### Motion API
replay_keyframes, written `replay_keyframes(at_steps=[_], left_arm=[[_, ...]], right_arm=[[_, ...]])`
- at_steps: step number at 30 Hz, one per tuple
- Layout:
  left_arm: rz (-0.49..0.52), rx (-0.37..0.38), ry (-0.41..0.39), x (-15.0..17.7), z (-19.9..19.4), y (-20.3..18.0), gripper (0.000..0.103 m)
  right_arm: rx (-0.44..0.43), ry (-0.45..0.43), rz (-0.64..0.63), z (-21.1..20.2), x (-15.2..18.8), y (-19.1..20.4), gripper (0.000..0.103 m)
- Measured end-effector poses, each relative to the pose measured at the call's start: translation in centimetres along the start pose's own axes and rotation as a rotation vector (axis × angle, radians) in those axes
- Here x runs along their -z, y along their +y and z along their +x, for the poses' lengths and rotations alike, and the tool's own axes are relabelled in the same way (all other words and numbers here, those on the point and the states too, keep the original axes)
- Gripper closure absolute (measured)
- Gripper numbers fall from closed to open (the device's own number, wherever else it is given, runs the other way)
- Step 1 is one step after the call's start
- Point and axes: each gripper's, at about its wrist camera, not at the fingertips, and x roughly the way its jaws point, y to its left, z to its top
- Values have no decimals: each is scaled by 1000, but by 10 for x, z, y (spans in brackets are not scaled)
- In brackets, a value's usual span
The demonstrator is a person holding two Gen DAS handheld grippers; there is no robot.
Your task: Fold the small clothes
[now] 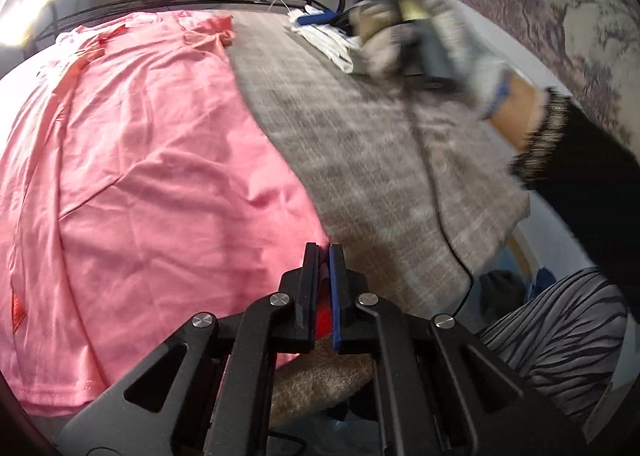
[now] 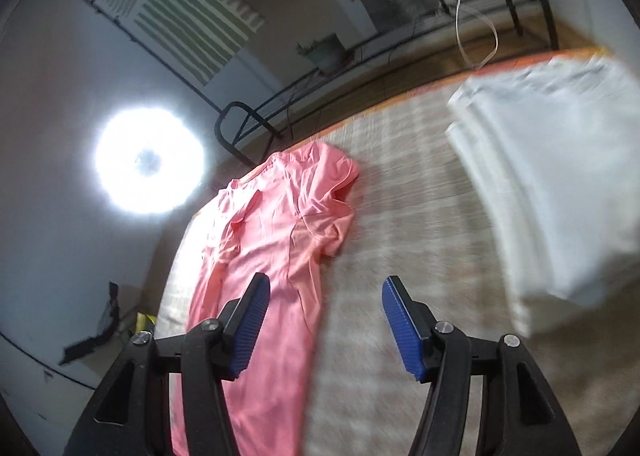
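The pink shirt (image 1: 132, 160) lies spread out on a grey checked blanket (image 1: 360, 176). The left tool (image 1: 324, 252) is pinched tight on the shirt's near edge, with a bit of pink cloth between its two pads.

The right tool (image 2: 326, 292) is held up above the blanket (image 2: 400, 216), and its blue pads (image 2: 404, 328) are wide apart with nothing in them. Below it the shirt (image 2: 280, 240) lies long and flat. A pile of white cloth (image 2: 560, 176) sits on the blanket, well apart from the shirt. A gloved hand (image 1: 424, 28) shows blurry in the left view.
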Motion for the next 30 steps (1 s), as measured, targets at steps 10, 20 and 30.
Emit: replay_keyframes(at_steps=[10,20,30], left_arm=[[-44,44,-10,0,-6,10,101],[-111,77,-15,12,-9,31,101],[-201,80,-75,29,-40,64,101]], right_arm=[[-7,76,147,112,-17,-5,57],[50,54,115,139,-30,17,95],[193,14,-82,142,-42,90,101]])
